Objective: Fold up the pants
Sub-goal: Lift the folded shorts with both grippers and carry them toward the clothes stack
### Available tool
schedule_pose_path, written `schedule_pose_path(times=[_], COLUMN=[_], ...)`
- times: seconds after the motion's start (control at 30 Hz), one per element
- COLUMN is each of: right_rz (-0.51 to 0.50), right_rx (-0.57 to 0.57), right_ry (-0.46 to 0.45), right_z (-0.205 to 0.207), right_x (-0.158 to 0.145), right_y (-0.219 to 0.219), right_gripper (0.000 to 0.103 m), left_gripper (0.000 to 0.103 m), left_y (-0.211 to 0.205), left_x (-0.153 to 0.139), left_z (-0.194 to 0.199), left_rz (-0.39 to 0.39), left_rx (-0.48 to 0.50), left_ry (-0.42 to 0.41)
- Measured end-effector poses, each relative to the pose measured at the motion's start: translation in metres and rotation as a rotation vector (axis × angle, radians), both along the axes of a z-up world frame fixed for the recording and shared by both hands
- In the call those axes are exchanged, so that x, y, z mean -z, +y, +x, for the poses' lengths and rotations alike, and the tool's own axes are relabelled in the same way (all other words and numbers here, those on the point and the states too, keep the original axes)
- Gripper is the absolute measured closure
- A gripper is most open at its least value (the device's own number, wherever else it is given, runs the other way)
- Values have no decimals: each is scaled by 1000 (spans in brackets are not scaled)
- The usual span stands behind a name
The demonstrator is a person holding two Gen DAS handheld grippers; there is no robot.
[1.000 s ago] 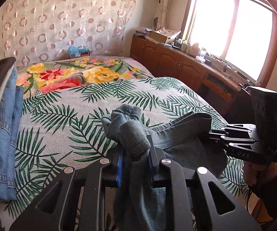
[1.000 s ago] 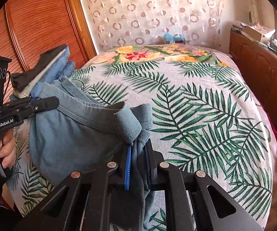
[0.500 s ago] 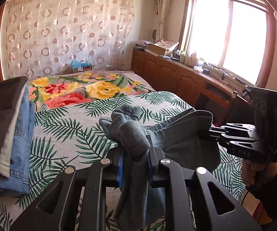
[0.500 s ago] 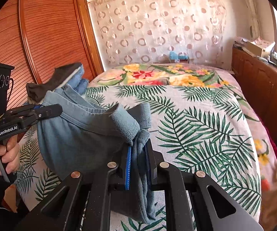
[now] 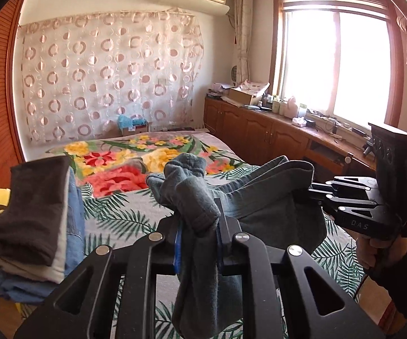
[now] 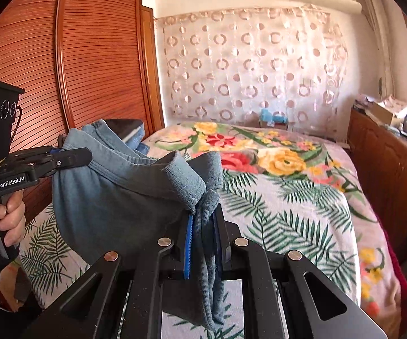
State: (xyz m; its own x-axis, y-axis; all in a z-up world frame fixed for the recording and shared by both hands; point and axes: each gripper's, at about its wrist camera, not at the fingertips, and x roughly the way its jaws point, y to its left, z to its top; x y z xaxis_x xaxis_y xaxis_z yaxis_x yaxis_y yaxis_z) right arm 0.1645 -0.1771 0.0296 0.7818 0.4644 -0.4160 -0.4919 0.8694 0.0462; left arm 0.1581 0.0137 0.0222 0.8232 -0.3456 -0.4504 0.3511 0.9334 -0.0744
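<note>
Both grippers are clamping the waistband of grey-blue pants, holding them in the air above a bed with a palm-leaf spread. The left gripper, at lower centre of its view, is pinching a bunched corner; the right gripper is gripping the opposite corner. To do this well, both hands should be pulling the band taut and level so the legs hang straight. The fabric is sagging between them, soft and wrinkled; the legs are probably dangling below, out of view.

"genrobot.ai" in white on the left gripper; "das" on the right gripper.
</note>
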Motion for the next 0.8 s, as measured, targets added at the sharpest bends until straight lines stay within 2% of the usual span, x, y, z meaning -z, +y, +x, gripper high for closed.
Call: schedule_pose_path(times=[0.3, 0.5, 0.57, 0.8], right_rz=[-39, -14, 4, 8], right_rx=[-68, -115, -138, -187], right_ry=[-80, -93, -78, -121], right_z=[22, 53, 66, 93], right_x=[-24, -35, -38, -47], right_y=[31, 46, 50, 53], right_gripper=[91, 91, 91, 91], left_gripper=[85, 85, 85, 85], left_y=[28, 47, 51, 68], left_x=[-17, -30, -36, -46], left_z=[3, 4, 3, 6], left_rz=[8, -5, 11, 34], left_rx=[-77, -144, -160, -206], left_ry=[-39, -36, -49, -79])
